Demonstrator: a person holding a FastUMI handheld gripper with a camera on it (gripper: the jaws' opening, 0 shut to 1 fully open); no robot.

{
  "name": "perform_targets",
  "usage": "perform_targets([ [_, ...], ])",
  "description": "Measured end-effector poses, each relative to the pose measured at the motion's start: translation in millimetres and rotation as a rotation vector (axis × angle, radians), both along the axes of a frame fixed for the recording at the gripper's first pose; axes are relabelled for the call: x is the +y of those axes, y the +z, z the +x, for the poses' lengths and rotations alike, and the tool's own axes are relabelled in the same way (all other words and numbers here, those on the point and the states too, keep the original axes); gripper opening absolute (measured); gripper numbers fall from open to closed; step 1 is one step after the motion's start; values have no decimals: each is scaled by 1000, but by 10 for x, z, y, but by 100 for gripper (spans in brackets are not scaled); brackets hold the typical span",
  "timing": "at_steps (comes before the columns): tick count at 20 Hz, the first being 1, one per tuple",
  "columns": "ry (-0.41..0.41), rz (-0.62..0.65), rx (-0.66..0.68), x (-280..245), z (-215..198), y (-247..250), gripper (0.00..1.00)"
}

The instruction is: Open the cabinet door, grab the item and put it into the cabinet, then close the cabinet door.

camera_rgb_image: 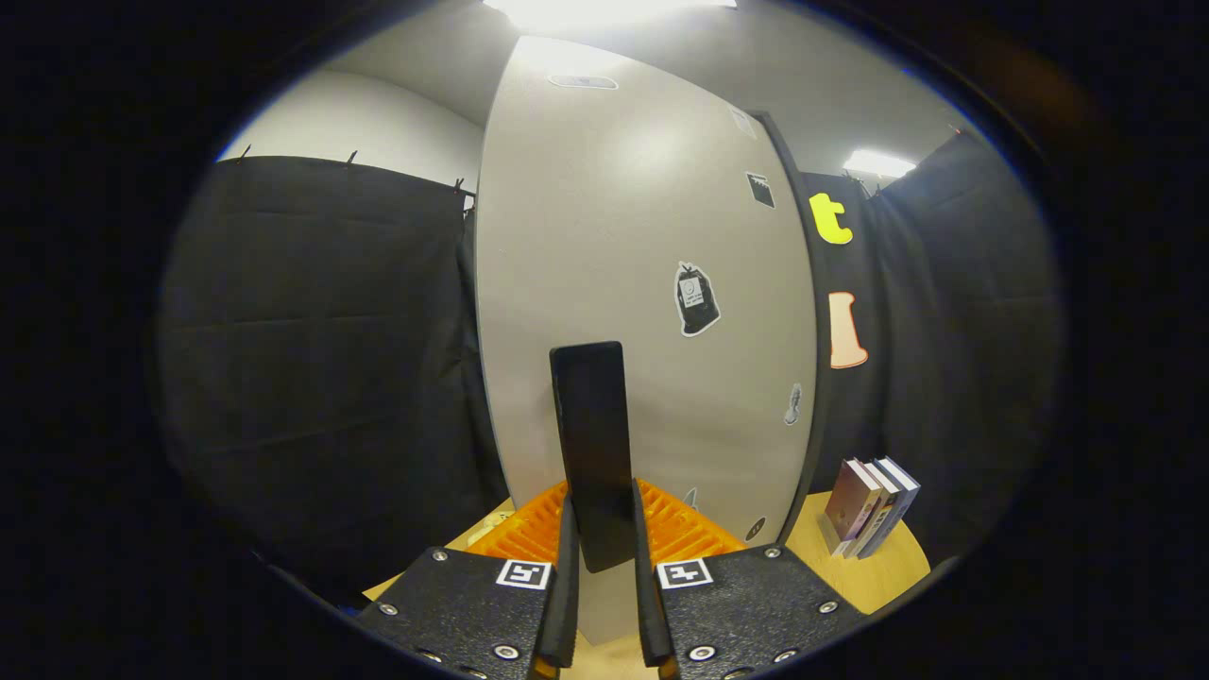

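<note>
My hand-held gripper (601, 557) is clamped on the cabinet door (652, 283)'s dark handle (593, 444), both fingers pressing it; I judge I'm opening, so next I pull outward.

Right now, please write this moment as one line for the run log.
gripper: shut on black flat item, upright | cabinet door: just ahead | orange rack: under item | books: on table, right of cabinet
</note>
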State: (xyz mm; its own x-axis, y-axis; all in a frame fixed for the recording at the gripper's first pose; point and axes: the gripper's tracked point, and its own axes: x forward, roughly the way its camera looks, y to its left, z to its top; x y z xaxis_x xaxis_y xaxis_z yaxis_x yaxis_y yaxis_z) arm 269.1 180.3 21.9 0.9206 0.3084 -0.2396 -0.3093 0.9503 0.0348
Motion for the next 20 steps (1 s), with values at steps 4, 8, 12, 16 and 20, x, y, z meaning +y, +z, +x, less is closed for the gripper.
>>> perform_targets([
  [4,-37,-20,-21,-147,-3,14,27],
  [8,-67,-39,-33,-271,-21,41,24],
  [12,-100,-44,-34,-378,-57,51,24],
  [16,-141,-66,-33,-546,-84,22,20],
  [20,-184,-60,-36,-662,-126,48,20],
])
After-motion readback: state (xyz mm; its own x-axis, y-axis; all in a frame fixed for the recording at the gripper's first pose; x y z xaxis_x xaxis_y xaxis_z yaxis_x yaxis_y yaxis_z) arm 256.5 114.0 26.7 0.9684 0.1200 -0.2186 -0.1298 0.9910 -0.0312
